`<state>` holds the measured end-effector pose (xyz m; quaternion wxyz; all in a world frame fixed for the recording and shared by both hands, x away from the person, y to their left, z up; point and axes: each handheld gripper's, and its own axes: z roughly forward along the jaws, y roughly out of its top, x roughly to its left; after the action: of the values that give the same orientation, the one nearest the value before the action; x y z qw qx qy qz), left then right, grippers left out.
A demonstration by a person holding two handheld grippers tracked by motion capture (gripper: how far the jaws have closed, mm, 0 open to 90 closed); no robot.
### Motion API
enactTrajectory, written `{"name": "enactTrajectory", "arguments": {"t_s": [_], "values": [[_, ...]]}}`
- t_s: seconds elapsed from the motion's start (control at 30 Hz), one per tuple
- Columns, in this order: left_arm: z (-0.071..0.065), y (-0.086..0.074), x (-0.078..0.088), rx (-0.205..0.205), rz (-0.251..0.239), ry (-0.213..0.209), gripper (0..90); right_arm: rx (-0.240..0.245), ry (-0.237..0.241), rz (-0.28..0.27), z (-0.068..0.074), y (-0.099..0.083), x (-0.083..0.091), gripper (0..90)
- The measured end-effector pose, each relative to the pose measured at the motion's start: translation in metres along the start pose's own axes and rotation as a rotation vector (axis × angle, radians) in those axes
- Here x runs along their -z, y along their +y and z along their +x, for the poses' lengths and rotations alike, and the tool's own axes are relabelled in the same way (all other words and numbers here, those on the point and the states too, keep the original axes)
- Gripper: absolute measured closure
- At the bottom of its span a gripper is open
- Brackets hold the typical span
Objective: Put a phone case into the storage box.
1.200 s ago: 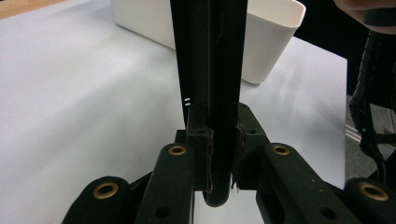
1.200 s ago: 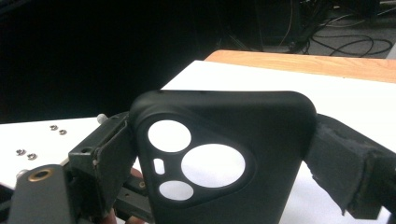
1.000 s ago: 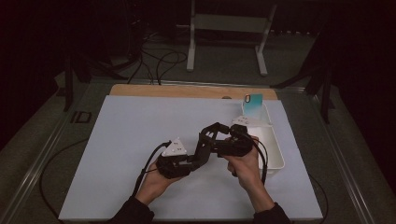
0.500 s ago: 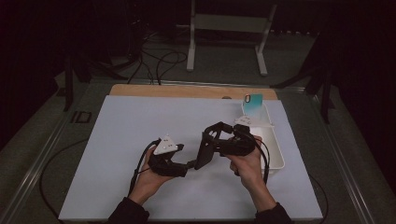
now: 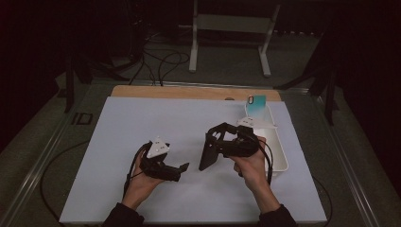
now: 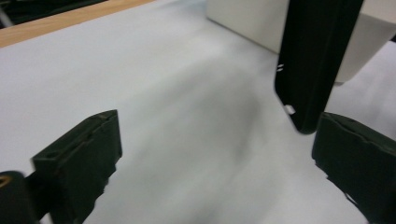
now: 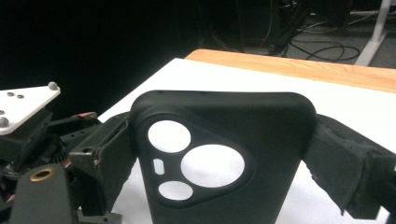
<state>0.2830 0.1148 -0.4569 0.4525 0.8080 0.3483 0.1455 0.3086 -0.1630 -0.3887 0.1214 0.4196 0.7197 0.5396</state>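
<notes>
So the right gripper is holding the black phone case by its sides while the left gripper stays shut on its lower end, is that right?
Not quite: the left gripper has just been opening, and in the high view it stands apart from the black phone case. The right gripper does hold it.

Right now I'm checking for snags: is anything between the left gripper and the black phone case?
Nothing visible. The left gripper, whose jaws have just been opening, stands open and empty, with bare white mat between it and the black phone case, which the right gripper holds by its side edges.
</notes>
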Motion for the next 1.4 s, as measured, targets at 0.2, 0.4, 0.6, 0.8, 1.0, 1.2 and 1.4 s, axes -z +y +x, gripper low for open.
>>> {"name": "enactTrajectory", "arguments": {"t_s": [0.2,0.4,0.6,0.8,1.0,1.2,1.4], "values": [[0.010,-0.009,0.010,0.009,-0.011,0.055,0.3,0.014,-0.014,0.001,-0.001,0.002,0.000,13.5],[0.019,-0.018,0.018,0.016,-0.026,0.093,0.2,0.025,-0.025,-0.002,-0.003,0.006,0.001,13.5],[0.025,-0.028,0.026,0.027,-0.037,0.130,0.1,0.034,-0.039,-0.005,-0.005,0.009,0.002,13.5],[0.031,-0.042,0.039,0.040,-0.066,0.167,0.1,0.044,-0.046,-0.010,-0.007,0.011,0.002,13.5],[0.038,-0.056,0.048,0.053,-0.065,0.208,0.1,0.051,-0.051,-0.008,-0.008,0.012,0.001,13.6],[0.041,-0.067,0.058,0.062,-0.096,0.219,0.1,0.058,-0.058,-0.009,-0.008,0.015,0.001,13.6],[0.042,-0.076,0.068,0.050,-0.102,0.227,0.2,0.074,-0.065,-0.015,-0.009,0.020,0.001,13.6]]}}
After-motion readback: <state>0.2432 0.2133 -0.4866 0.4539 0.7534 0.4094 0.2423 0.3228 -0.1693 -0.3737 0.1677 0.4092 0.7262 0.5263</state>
